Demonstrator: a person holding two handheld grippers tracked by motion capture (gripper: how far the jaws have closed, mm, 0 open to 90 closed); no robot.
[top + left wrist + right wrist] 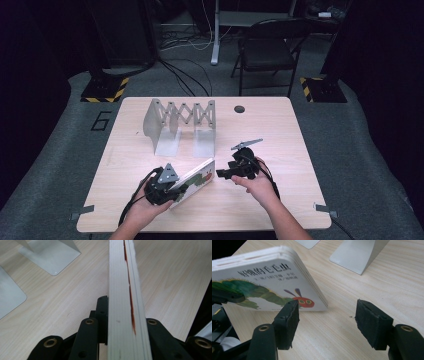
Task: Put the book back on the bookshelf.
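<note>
Book [196, 179] — far end cut off | left claw [176, 187] clamps it

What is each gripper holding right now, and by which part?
The left gripper is clamped across the picture book at its lower left end, holding it tilted off the table. The right gripper stands open beside the book's free corner, holding nothing.

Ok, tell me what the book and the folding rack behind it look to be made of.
Picture book: thick board pages, seemingly glossy printed card; the stacked layers show along its edge in the left gripper view.
Folding rack: probably painted sheet metal, matte pale grey, with thin flat plates and a scissor lattice.
Table: light wood-grain top, likely laminate.
</note>
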